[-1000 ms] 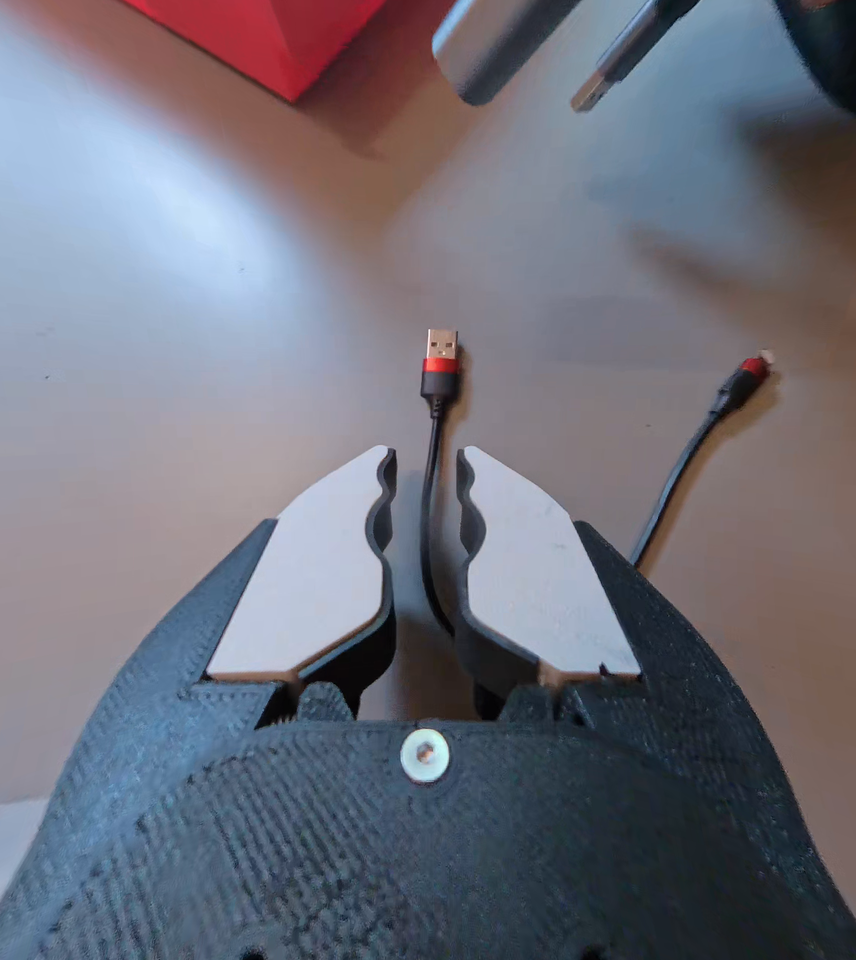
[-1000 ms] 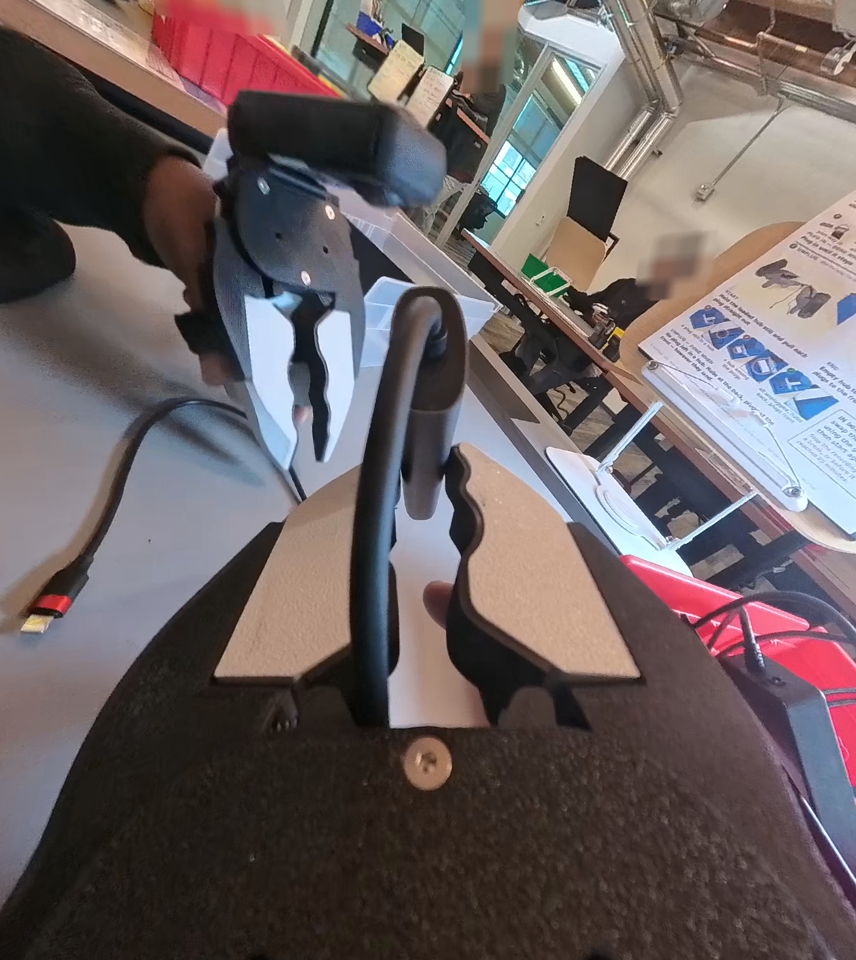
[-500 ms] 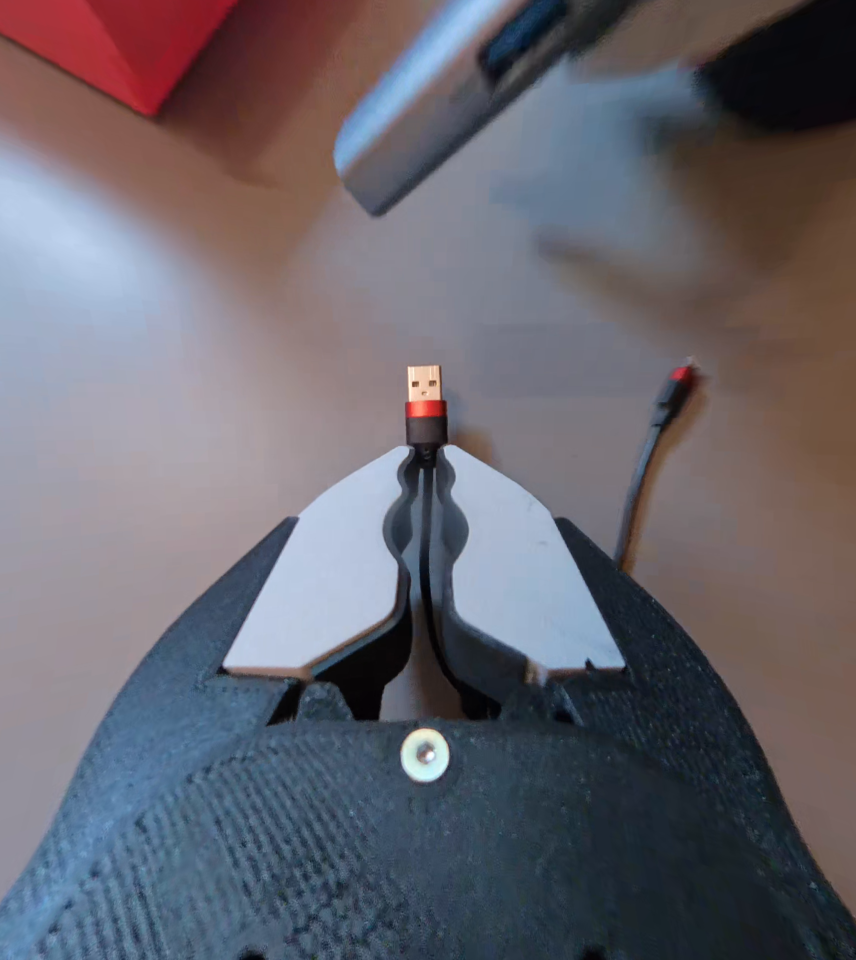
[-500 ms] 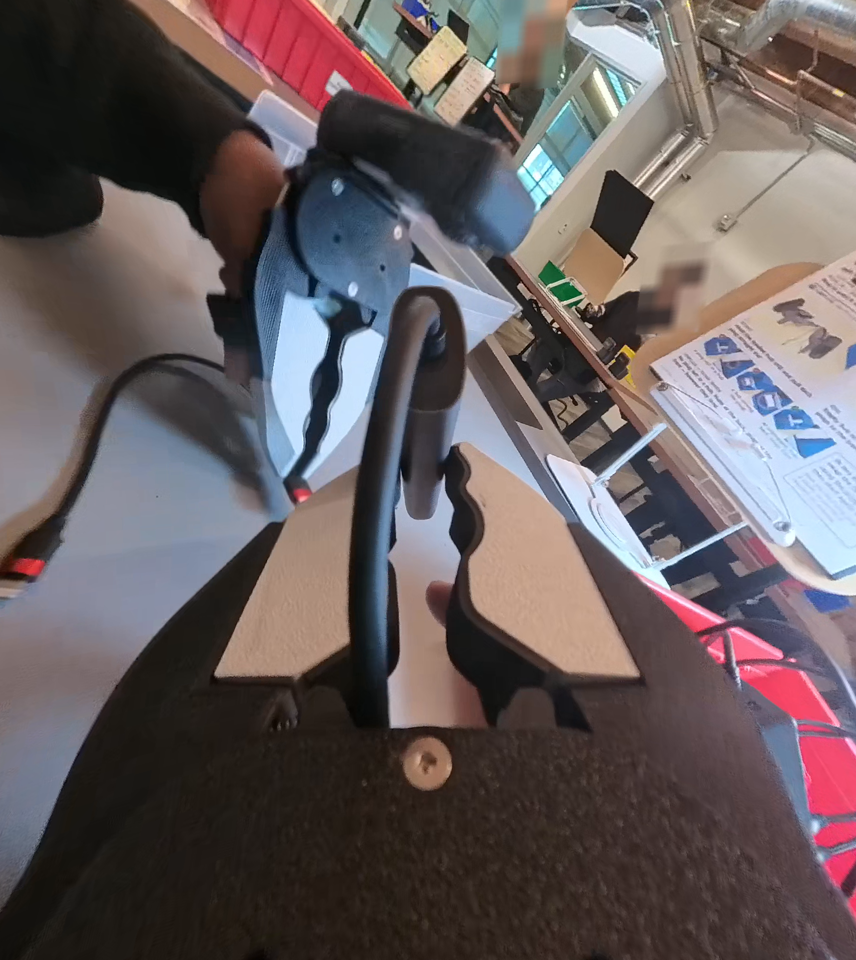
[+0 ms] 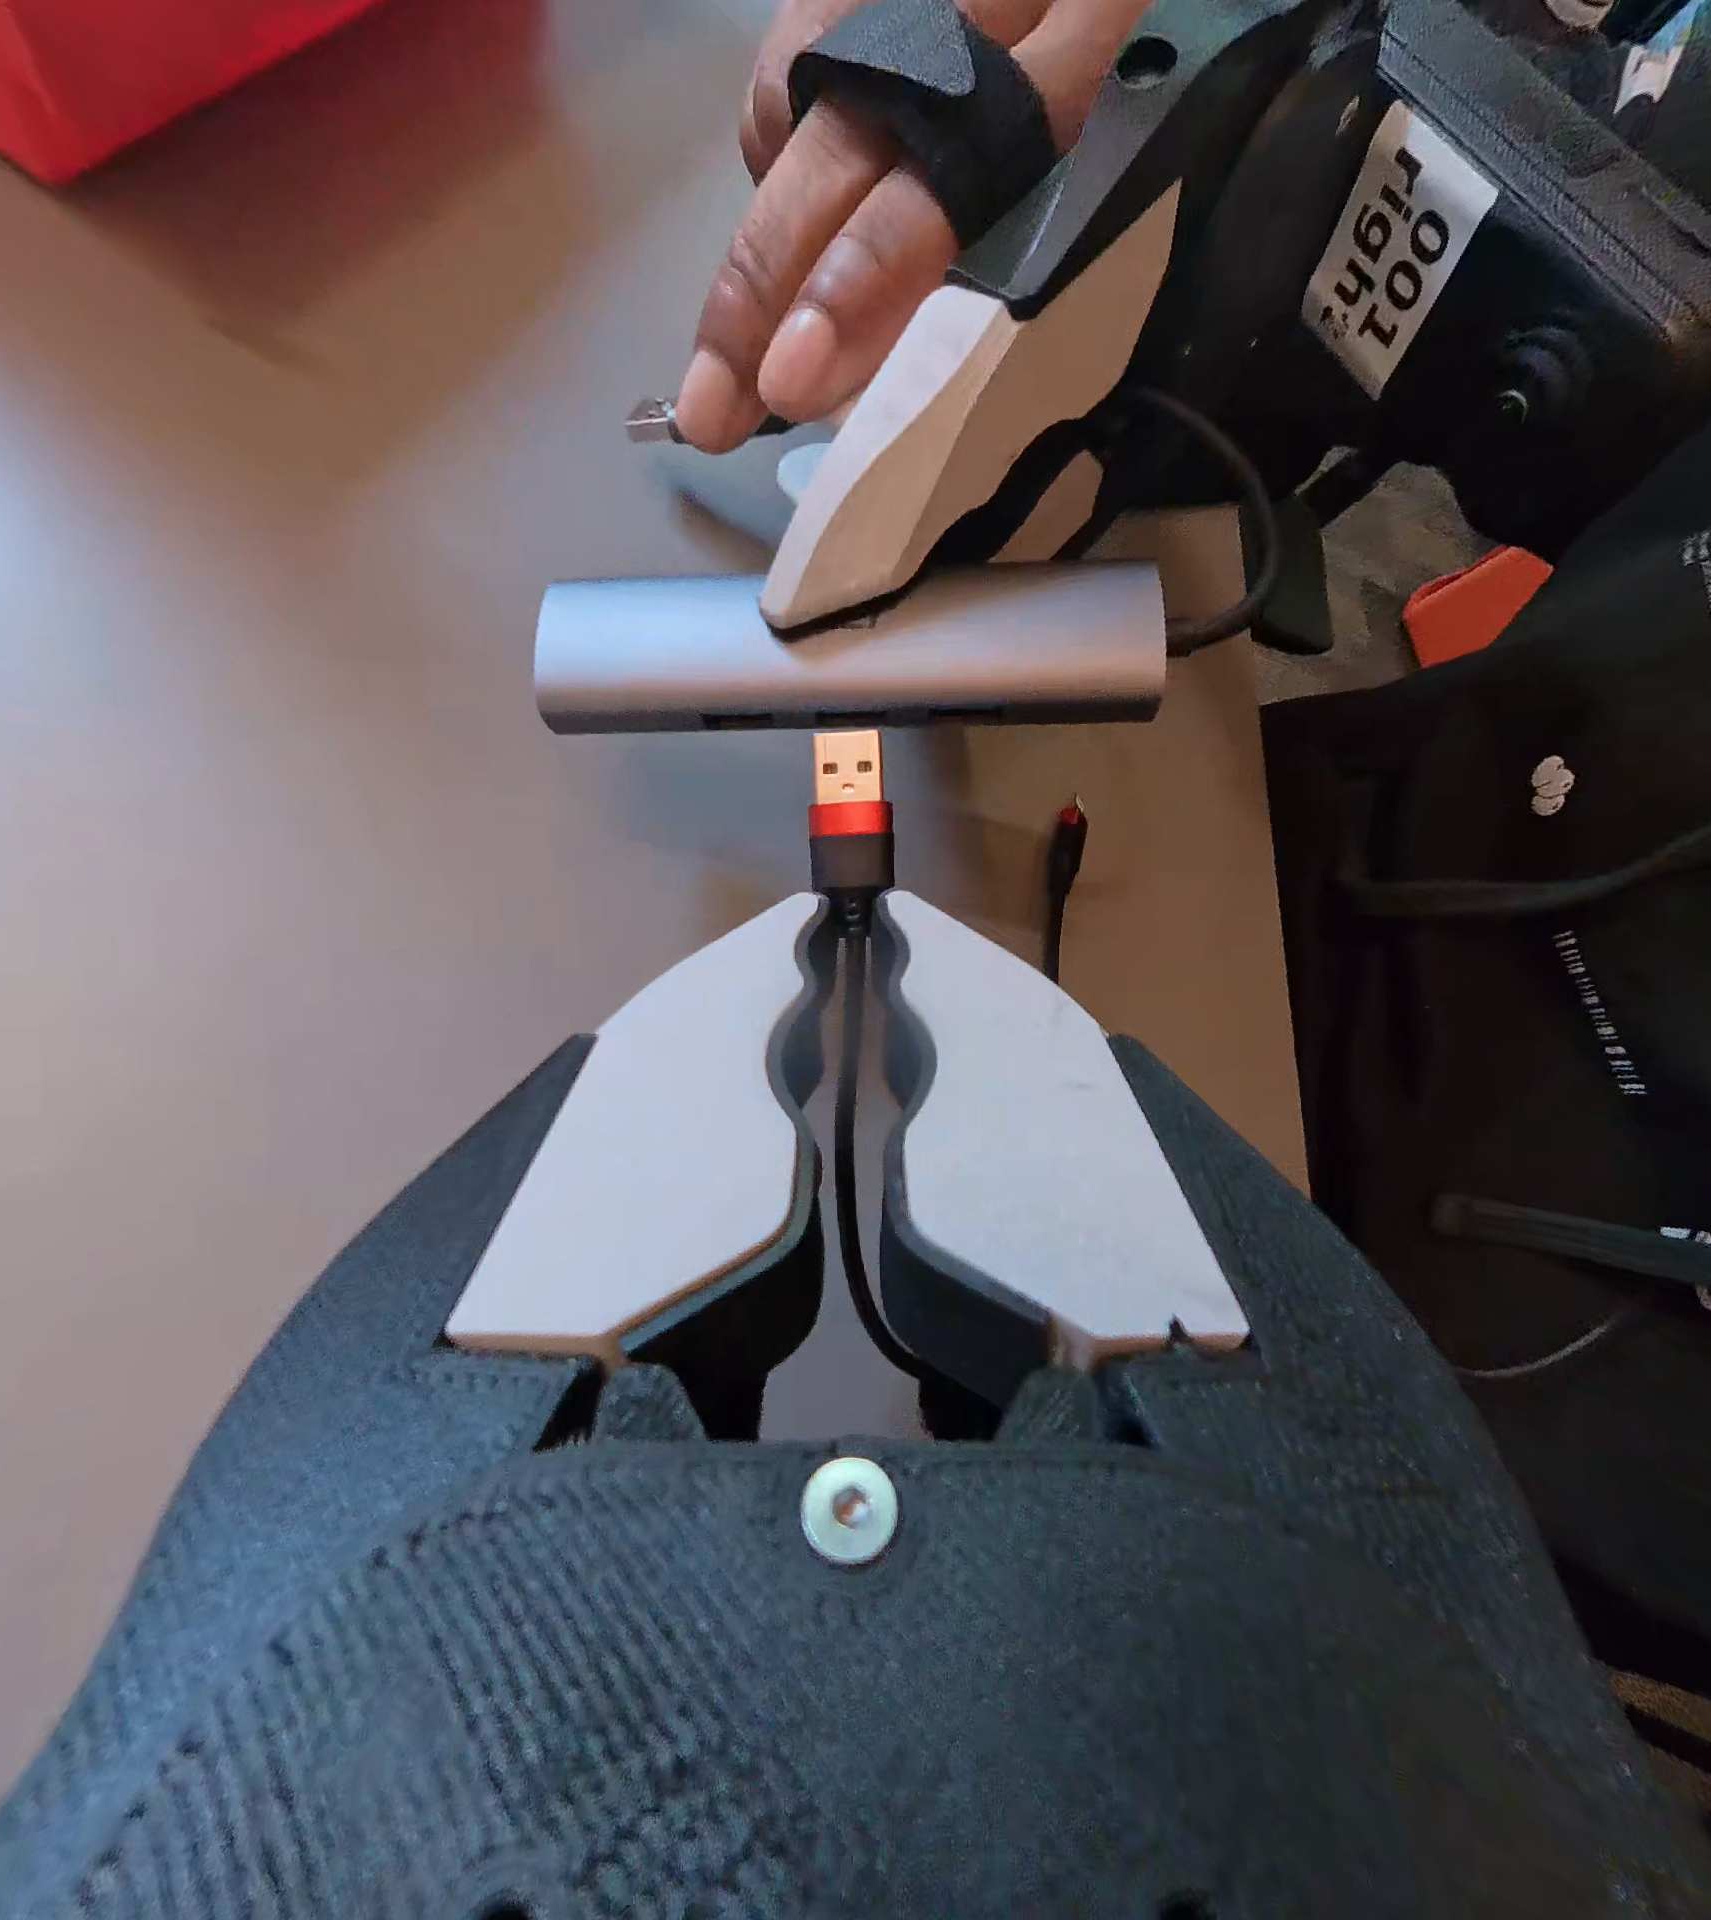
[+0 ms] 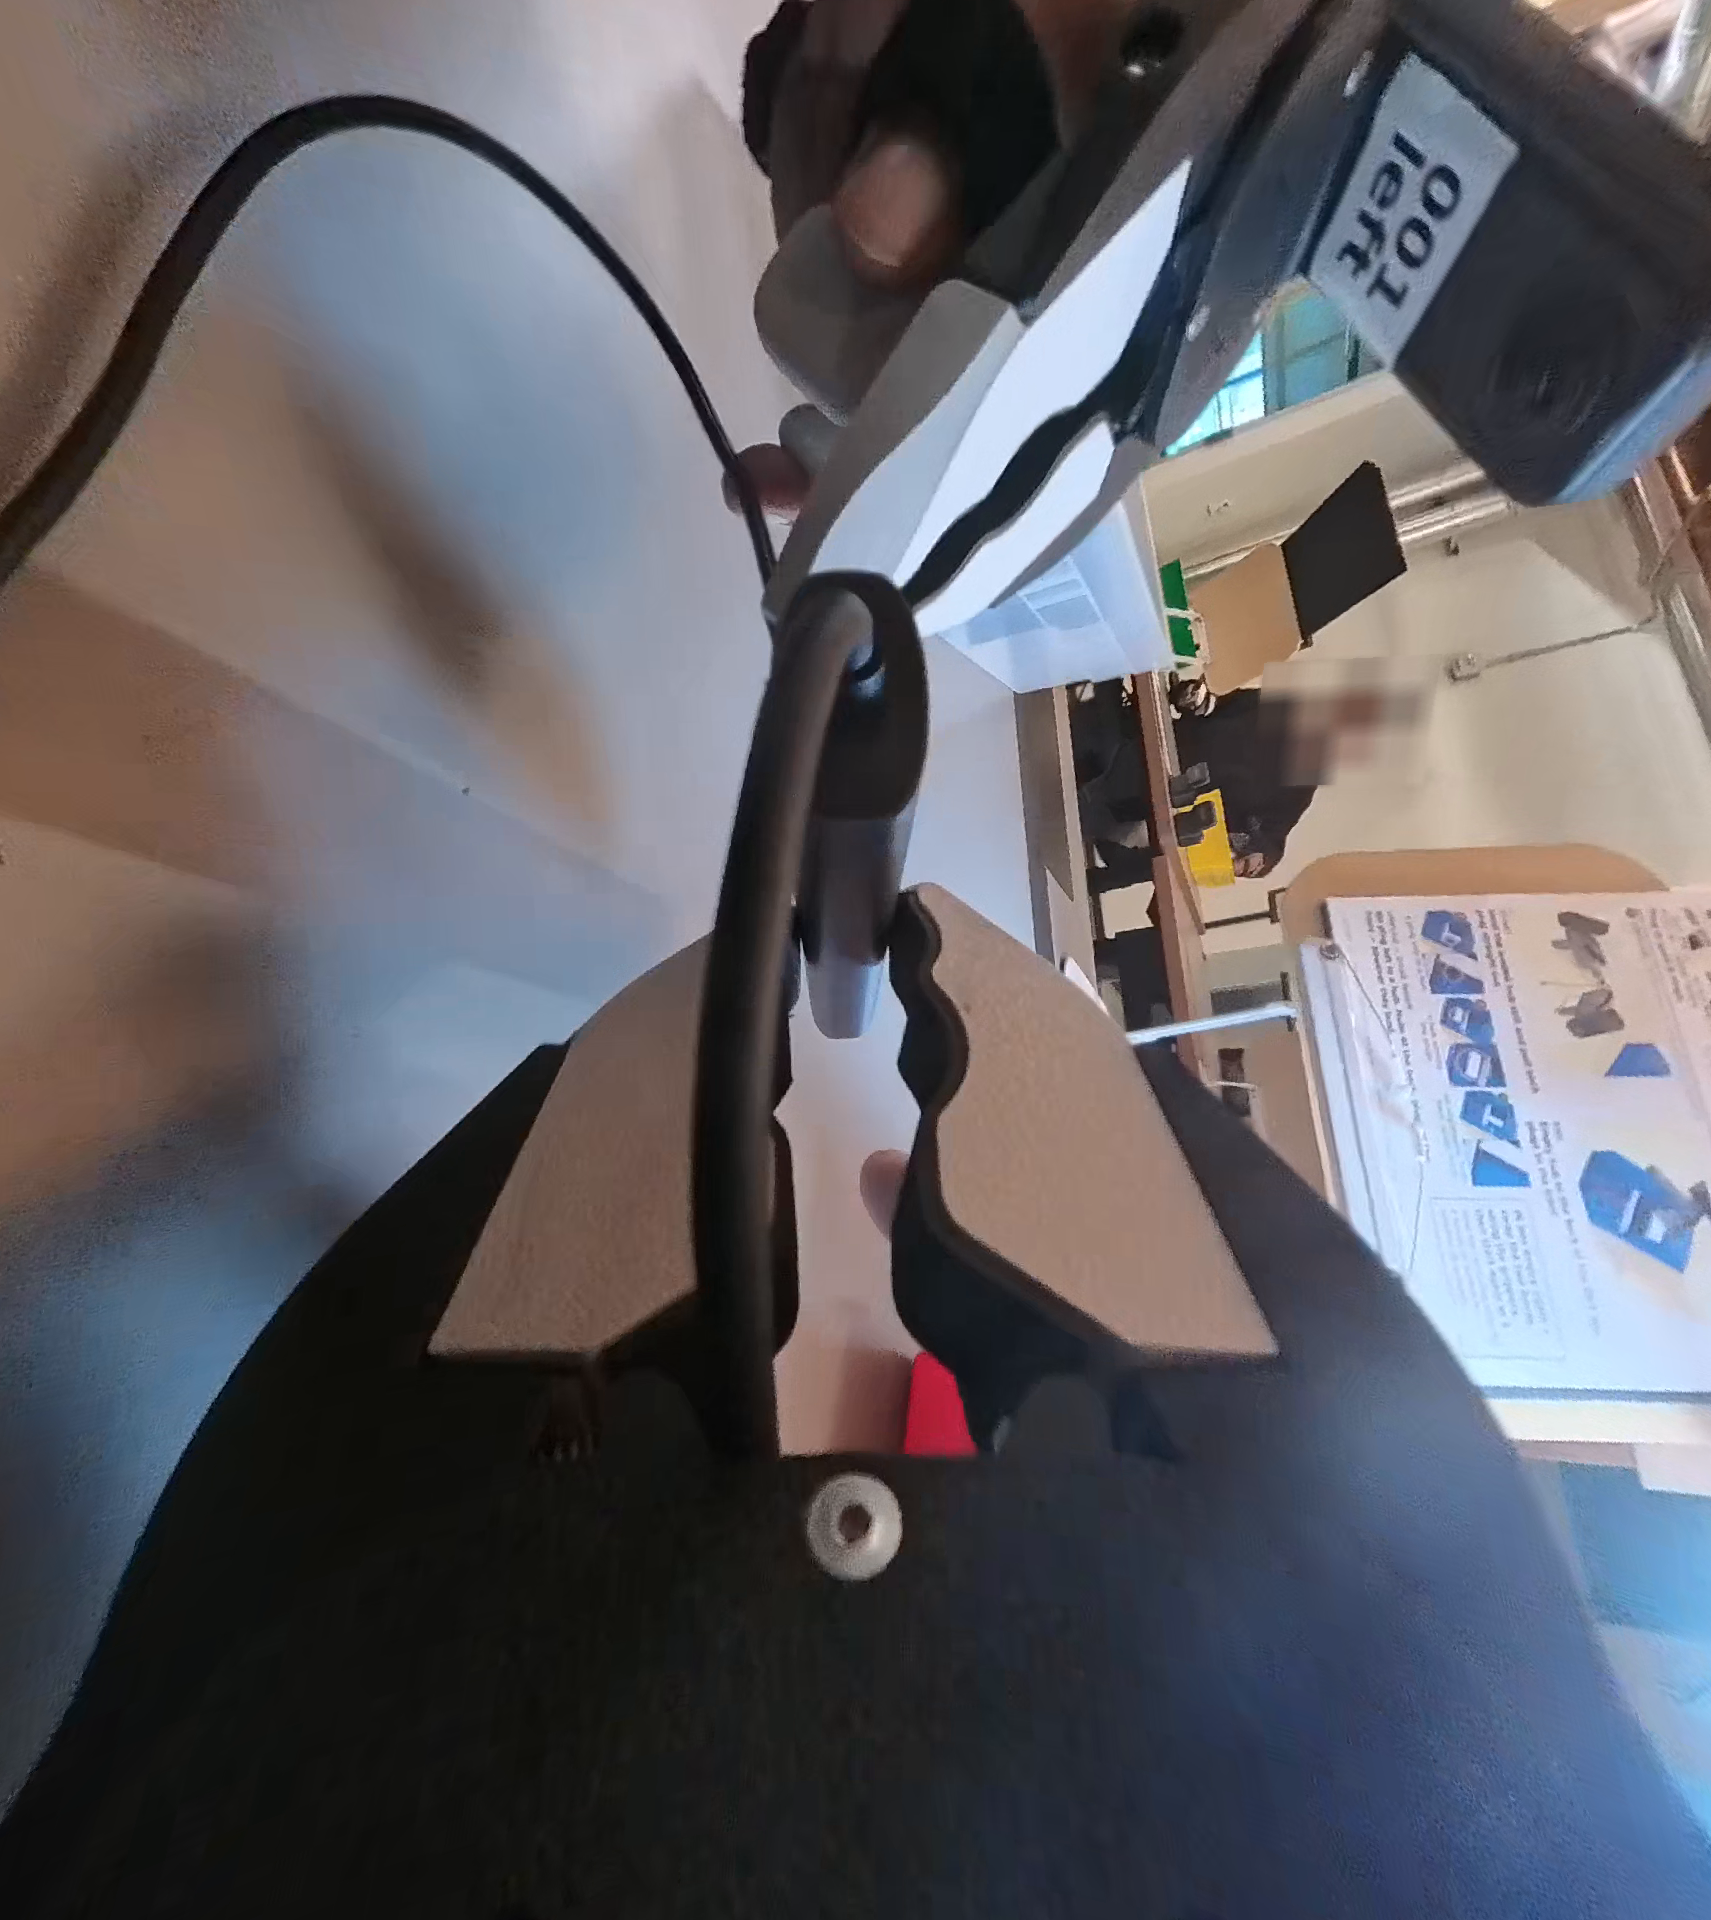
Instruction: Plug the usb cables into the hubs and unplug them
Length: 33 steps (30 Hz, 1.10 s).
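Observation:
My left gripper [image 5: 851,906] is shut on a black cable just behind its red-collared USB plug [image 5: 848,805]. The plug's metal tip points at a port on the near side of a grey hub [image 5: 685,665] and sits just short of it. My right gripper [image 6: 846,935] is shut on that hub [image 6: 856,935], which stands edge-on between its fingers, with the hub's own black cable [image 6: 747,1039] looping back over it. The right gripper's fingers [image 5: 892,499] clamp the hub from above in the left wrist view. The left gripper also shows in the right wrist view [image 6: 934,520].
The cable's other red-tipped end [image 5: 1072,831] lies on the brown table [image 5: 207,831]. A red box [image 5: 82,73] is at the far left. A hand [image 5: 799,291] and dark clothing [image 5: 1557,1039] are on the right. An instruction sheet [image 6: 1578,1122] stands at the right.
My left gripper closed on the cable and lifted the plug. The right gripper brought the hub down in front of it, and the plug tip now sits at a port.

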{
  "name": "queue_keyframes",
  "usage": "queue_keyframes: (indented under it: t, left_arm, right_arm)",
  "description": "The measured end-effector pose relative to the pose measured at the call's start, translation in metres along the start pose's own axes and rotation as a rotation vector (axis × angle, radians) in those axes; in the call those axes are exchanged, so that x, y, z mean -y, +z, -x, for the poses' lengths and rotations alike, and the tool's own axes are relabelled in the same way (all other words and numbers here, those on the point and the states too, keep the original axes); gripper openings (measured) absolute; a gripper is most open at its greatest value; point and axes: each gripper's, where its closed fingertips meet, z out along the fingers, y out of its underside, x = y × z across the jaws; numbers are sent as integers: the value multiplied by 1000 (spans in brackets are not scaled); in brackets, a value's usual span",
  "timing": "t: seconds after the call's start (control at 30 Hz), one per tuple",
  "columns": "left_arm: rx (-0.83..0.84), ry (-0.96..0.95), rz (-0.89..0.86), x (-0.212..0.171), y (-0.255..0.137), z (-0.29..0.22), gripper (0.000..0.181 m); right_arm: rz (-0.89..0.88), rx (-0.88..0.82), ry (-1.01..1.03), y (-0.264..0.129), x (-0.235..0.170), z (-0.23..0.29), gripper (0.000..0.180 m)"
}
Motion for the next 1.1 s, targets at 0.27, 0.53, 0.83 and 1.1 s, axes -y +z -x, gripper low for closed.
queue_keyframes:
  t: [0.27, 0.53, 0.83, 1.1]
  left_arm:
    - [-8, 8, 68, -12, 8, -1, 6]
    - [-115, -18, 6, -6, 7, -12, 6]
    - [-133, -112, -110, 6, 8, -4, 5]
    - [-95, -150, -205, 19, 4, 6, 5]
  right_arm:
    - [17, 26, -115, 5, 6, 14, 15]
    - [-7, 33, -99, -1, 11, 16, 17]
    - [82, 30, -49, 1, -2, 16, 16]
    - [138, -9, 29, 3, -11, 10, 16]
